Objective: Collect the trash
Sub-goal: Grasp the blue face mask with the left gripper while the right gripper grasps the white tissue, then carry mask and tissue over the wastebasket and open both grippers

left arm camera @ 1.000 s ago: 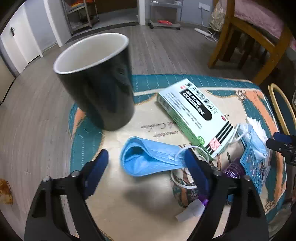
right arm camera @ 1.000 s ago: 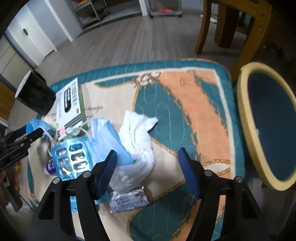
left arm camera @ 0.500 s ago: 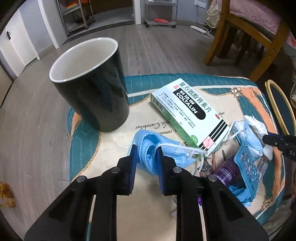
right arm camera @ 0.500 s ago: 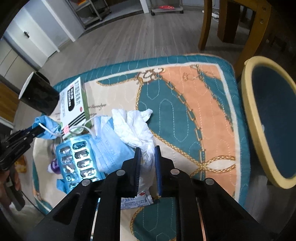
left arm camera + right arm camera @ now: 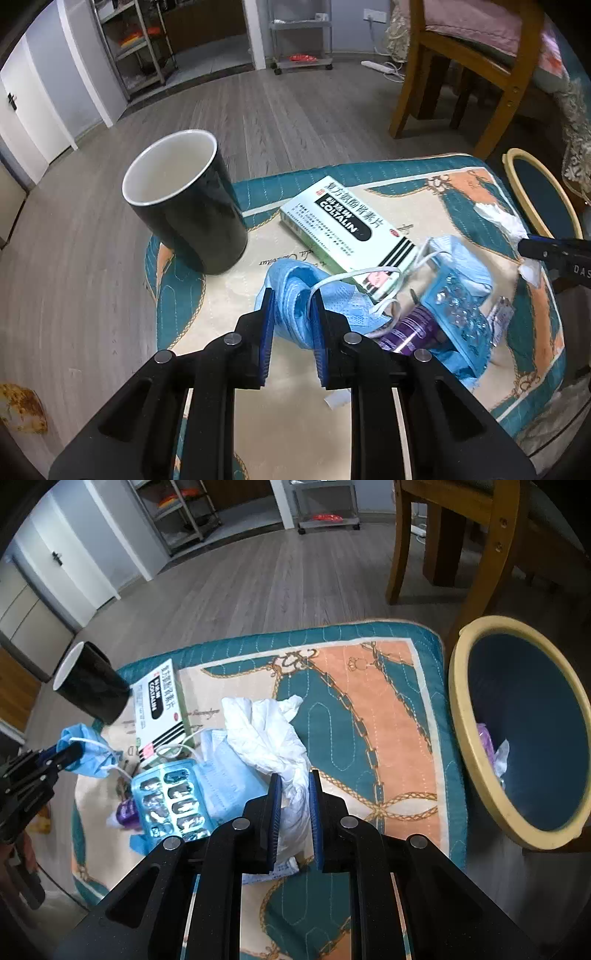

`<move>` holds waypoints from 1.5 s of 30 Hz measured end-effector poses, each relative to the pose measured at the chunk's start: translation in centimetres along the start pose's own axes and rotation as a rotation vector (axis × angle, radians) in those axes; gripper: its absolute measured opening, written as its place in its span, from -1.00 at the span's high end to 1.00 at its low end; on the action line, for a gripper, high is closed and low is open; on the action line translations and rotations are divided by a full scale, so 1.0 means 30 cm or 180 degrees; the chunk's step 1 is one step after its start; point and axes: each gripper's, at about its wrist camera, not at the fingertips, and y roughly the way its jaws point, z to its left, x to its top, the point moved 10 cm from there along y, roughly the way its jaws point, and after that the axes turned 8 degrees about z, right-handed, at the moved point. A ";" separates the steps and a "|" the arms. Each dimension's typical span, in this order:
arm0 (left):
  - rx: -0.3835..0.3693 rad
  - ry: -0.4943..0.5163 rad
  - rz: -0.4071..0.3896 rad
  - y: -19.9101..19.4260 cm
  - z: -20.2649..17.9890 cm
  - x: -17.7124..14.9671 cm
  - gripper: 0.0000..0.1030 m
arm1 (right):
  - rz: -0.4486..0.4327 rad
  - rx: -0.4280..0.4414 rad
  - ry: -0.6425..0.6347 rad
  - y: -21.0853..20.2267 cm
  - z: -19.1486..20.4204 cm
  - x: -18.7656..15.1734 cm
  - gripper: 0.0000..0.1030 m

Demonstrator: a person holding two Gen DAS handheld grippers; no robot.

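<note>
Gripping trash in both: left claw [image 5: 291, 310] clamps the blue mask [image 5: 295, 295] near the counter's [image 5: 388, 701] left edge, right claw [image 5: 293, 794] pinches the white tissue [image 5: 266, 731] mid-counter. Next, probably carry both to the bin [image 5: 465, 716] off the right edge.

right gripper [image 5: 293, 801] clamped on crumpled white tissue [image 5: 266, 734] | left gripper [image 5: 62, 755] at left edge pinching blue face mask [image 5: 86, 755] | blister pack [image 5: 171, 801] beside a second mask [image 5: 229, 775] | medicine box [image 5: 160, 705] near black cup [image 5: 92, 690] | blue bin [image 5: 461, 716] off quilted mat [image 5: 388, 709], right
</note>
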 end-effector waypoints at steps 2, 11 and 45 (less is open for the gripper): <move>0.0025 0.0052 -0.0017 -0.018 -0.007 -0.003 0.65 | -0.0030 -0.0024 -0.0036 -0.021 -0.002 -0.007 0.69; 0.0066 0.0168 -0.0147 -0.106 -0.046 -0.002 0.65 | -0.0265 -0.0048 -0.0225 -0.139 0.026 0.006 0.69; -0.0839 0.1148 -0.0847 -0.441 -0.844 0.302 0.65 | -0.1287 -0.0514 0.0486 -0.625 -0.645 0.136 0.69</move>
